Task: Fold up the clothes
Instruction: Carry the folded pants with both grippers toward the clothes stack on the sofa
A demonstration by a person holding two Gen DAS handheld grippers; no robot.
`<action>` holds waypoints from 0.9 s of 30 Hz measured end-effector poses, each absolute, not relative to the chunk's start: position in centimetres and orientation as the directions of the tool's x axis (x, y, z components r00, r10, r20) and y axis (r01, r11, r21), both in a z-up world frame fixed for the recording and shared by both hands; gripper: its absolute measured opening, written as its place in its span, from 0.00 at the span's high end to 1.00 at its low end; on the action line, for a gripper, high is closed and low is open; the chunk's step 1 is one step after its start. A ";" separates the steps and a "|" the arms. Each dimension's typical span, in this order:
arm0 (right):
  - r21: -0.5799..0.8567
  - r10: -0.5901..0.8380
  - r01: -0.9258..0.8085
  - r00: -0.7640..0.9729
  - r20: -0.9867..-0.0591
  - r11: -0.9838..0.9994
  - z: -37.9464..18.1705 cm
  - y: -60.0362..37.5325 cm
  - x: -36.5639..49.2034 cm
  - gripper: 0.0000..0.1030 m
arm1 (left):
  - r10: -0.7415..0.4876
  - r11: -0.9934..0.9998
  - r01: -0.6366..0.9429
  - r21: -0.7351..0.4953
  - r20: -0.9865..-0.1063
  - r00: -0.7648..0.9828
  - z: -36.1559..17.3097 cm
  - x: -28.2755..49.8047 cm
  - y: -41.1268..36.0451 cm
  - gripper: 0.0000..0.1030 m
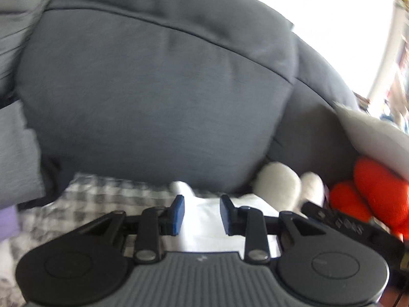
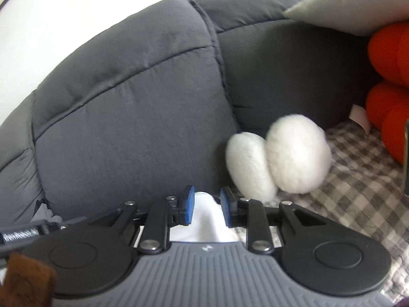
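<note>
Left tongs (image 1: 202, 213), white garment (image 1: 202, 225), label lettering blurred

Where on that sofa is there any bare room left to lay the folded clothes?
The checked grey-and-white blanket lies bare between the fluffy white round cushions and the orange plush cushions. The corner behind, under the pale grey pillow, is crowded.

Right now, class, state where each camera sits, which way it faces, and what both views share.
Left wrist: on the left hand-held gripper, facing the grey sofa cushion; its blue fingers straddle white cloth.
Right wrist: on the right hand-held gripper, facing the same sofa, white cloth between its fingers.
Shared: white plush, orange plush, checked blanket.
</note>
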State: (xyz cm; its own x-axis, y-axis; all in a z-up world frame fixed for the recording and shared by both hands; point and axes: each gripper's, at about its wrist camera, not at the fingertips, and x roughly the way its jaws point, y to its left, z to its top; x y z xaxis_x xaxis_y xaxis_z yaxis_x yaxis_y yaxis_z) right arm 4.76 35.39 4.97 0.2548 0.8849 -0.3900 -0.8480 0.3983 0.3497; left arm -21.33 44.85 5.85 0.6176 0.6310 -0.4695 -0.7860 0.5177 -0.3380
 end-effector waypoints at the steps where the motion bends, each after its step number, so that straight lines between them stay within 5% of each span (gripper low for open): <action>1: 0.341 0.878 -0.853 0.242 -0.413 0.395 4.8 35.8 4.6 0.74 | 0.625 0.531 -0.785 -0.318 -0.479 0.617 5.4 -20.8 44.8 0.71; 5: 0.262 0.804 -0.853 0.261 -0.534 0.451 2.1 37.6 4.1 0.78 | 0.594 0.526 -0.803 -0.280 -0.555 0.583 3.2 -19.9 45.6 0.74; 19: 0.271 0.809 -0.851 0.261 -0.526 0.451 1.6 36.9 4.0 0.80 | 0.619 0.558 -0.818 -0.138 -0.587 0.521 2.2 -18.8 45.2 0.82; 27: 0.235 0.805 -0.887 0.214 -0.553 0.397 2.7 35.8 2.7 0.64 | 0.648 0.551 -0.833 -0.054 -0.601 0.468 2.5 -18.0 44.3 0.82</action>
State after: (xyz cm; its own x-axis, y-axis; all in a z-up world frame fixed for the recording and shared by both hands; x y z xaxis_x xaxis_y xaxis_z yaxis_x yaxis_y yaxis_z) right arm 2.71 35.76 2.71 0.2140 0.8053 -0.5528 -0.8870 0.3972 0.2354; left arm -18.01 44.28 2.51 0.4677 0.6484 -0.6007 -0.8328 0.5509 -0.0538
